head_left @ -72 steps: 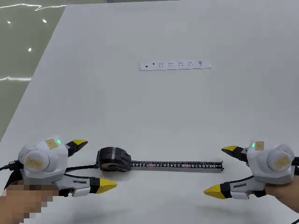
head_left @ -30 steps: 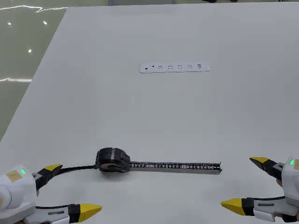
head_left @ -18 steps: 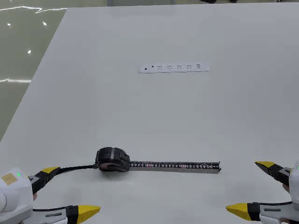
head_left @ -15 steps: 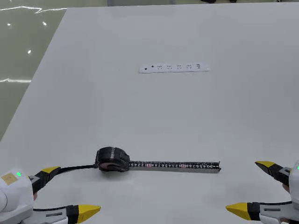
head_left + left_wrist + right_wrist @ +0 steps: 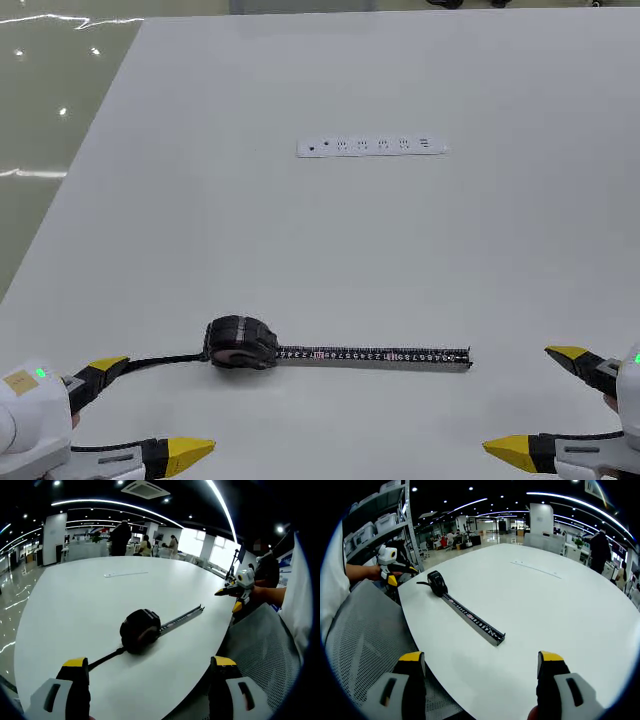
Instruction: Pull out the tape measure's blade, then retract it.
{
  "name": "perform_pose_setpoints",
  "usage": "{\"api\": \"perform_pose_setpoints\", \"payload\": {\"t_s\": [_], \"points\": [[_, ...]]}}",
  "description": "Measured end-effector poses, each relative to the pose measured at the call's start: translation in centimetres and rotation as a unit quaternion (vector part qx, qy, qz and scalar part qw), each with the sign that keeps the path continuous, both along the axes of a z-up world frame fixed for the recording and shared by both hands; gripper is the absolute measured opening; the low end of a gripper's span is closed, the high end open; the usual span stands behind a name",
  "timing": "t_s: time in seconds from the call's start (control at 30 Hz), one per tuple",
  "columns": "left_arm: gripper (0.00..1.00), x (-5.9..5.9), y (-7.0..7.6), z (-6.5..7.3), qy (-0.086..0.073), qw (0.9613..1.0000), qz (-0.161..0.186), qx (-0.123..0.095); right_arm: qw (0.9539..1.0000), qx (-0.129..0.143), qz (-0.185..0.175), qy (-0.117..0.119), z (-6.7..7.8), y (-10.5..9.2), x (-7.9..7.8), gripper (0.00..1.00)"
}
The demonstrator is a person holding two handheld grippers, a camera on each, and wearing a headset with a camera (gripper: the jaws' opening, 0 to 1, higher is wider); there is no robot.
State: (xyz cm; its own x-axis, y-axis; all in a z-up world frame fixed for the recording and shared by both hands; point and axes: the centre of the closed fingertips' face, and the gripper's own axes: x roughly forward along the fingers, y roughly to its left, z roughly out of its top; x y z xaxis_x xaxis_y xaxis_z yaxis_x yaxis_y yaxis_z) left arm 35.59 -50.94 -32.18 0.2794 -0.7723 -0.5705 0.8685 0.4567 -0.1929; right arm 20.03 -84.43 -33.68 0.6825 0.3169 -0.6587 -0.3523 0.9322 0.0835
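Lying pulled out from the tape measure case (image 5: pixel 241 343), the blade (image 5: pixel 375 355) is not yet retracted, with left gripper (image 5: pixel 155 404) and right gripper (image 5: pixel 528 400) held wide open, clear of the case.

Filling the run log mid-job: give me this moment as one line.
tape measure: on table | blade: extended, flat | left gripper: open, touching nothing | right gripper: open, clear of blade | retract: not yet done
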Motion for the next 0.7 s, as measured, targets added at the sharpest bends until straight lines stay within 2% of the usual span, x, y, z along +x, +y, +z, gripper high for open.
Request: {"api": "perform_pose_setpoints", "payload": {"t_s": [0.7], "points": [[0.97,-0.14,0.33,-0.18,0.009,0.9999,0.001,0.004,1.0000,0.002,0.004,0.006,-0.17,0.15,-0.13,0.94]]}}
